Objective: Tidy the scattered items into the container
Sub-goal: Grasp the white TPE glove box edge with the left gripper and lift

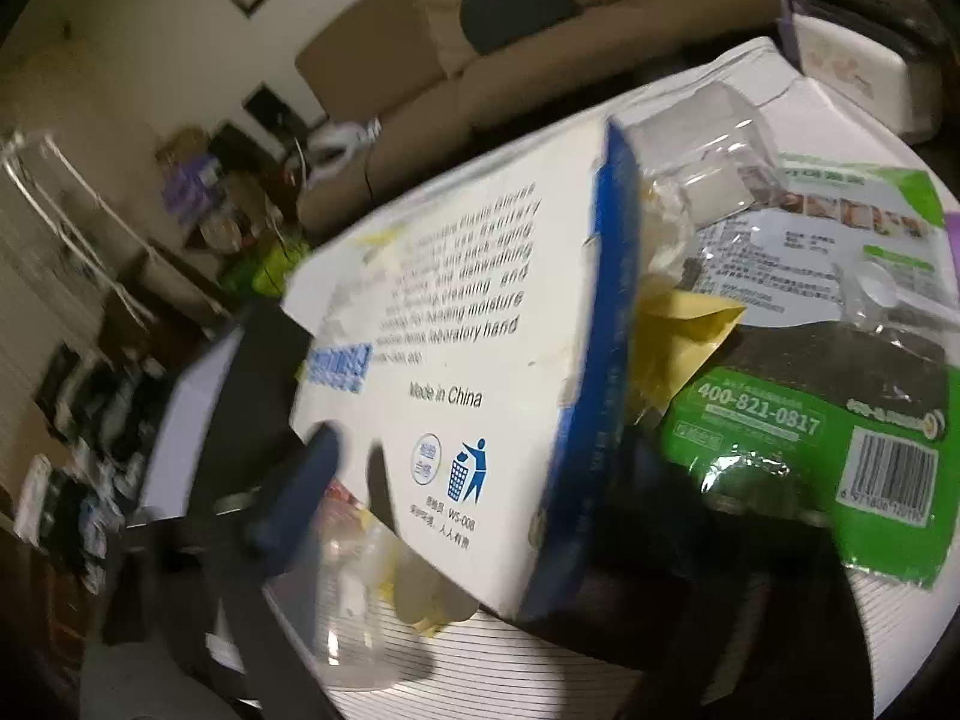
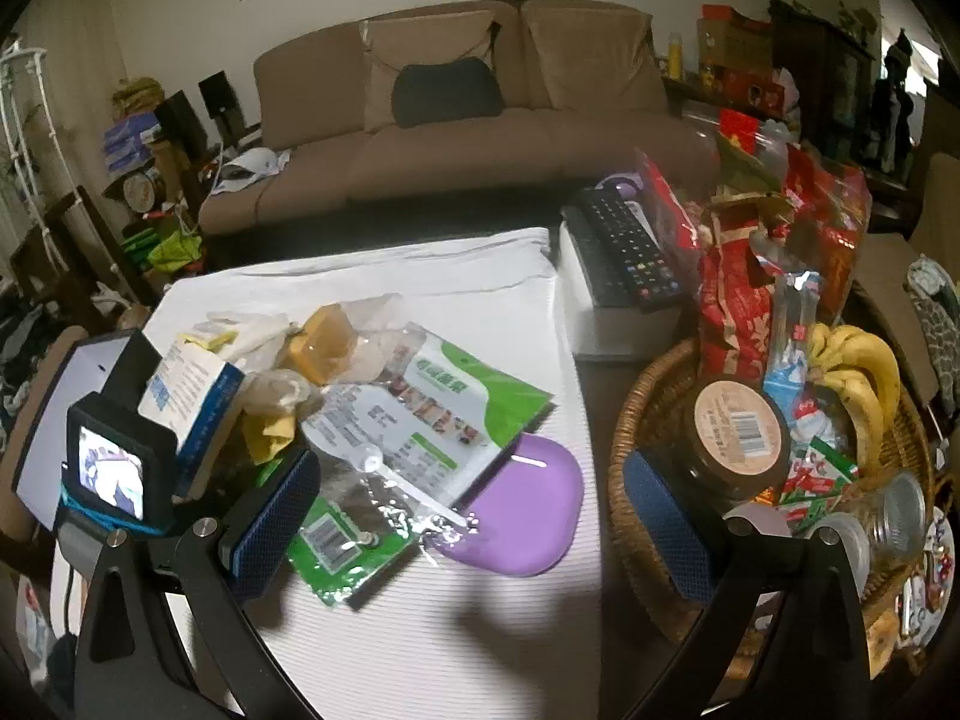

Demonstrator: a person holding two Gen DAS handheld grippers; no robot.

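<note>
My left gripper [image 1: 465, 489] is shut on a white and blue glove box [image 1: 480, 312], which tilts above the white mat; its blue pad presses the box's left side. In the right wrist view the same box [image 2: 192, 396] shows at the left of the pile. A green seaweed packet [image 2: 420, 420], a clear plastic spoon [image 2: 384, 462], a purple lid [image 2: 528, 510] and yellow wrappers [image 2: 270, 432] lie scattered on the mat. My right gripper [image 2: 471, 516] stands wide open above the purple lid, holding nothing. The wicker basket [image 2: 630, 420] sits to its right.
The basket holds a jar [image 2: 738, 432], bananas [image 2: 858, 372], red bags and packets. A remote [image 2: 624, 246] lies on a white box behind the mat [image 2: 420, 630]. A glass jar [image 2: 894, 516] stands at the basket's near right. A brown sofa [image 2: 480, 138] is beyond.
</note>
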